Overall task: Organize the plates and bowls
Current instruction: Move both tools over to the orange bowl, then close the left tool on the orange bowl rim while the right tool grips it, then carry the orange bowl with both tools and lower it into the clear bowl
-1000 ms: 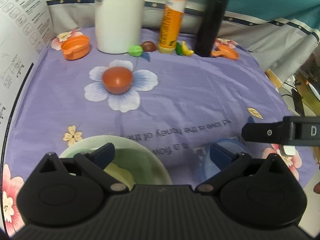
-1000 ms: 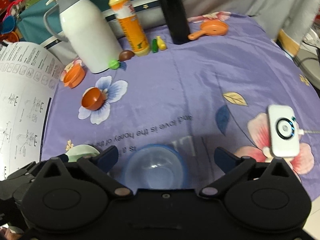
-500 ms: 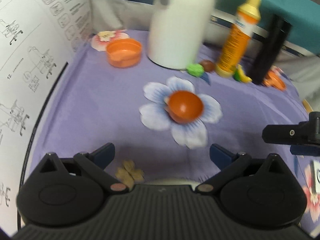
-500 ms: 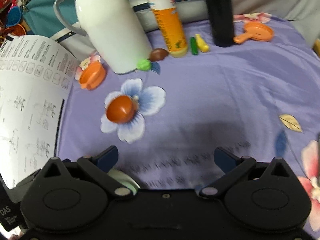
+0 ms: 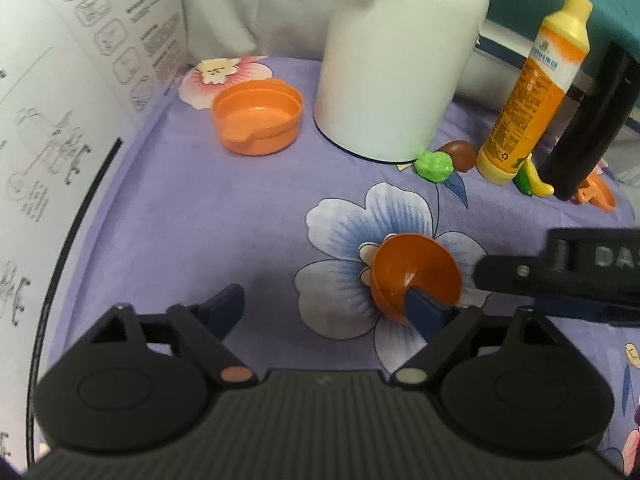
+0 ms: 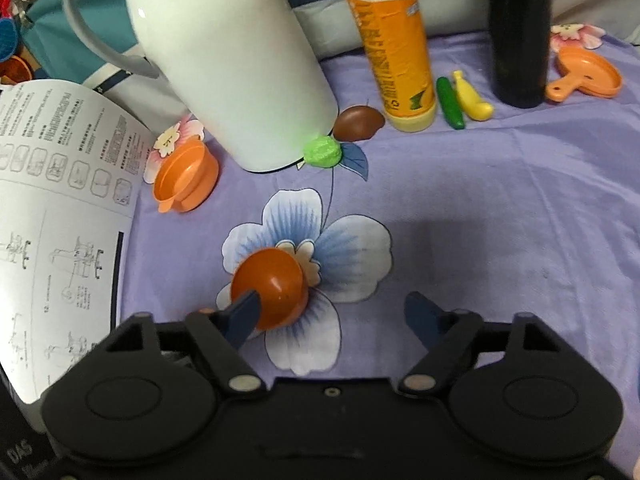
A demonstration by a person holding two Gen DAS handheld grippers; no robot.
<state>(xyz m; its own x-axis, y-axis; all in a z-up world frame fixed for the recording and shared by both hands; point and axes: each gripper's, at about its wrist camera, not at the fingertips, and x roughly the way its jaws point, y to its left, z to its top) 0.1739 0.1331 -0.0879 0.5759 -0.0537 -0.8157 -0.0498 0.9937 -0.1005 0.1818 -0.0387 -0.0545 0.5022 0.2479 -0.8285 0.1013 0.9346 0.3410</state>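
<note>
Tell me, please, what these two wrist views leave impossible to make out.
- White jug: top cut off by the frame edge in both views.
- Black bottle: top cut off, right wrist view.
- Dark orange bowl: near rim hidden behind a left claw finger, so contact is unclear.
- Instruction sheet: print too small to read.

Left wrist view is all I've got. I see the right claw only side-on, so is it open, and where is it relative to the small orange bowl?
Observer: The right claw is open. Its left fingertip overlaps the small orange bowl; I cannot tell whether they touch.
Operator: Anything between its fingers?
Observer: Only the flowered cloth. The bowl sits at the left finger, not centred.
Operator: What's half hidden behind the black bottle?
Observer: An orange toy pan, lying flat with its handle pointing toward the black bottle.
</note>
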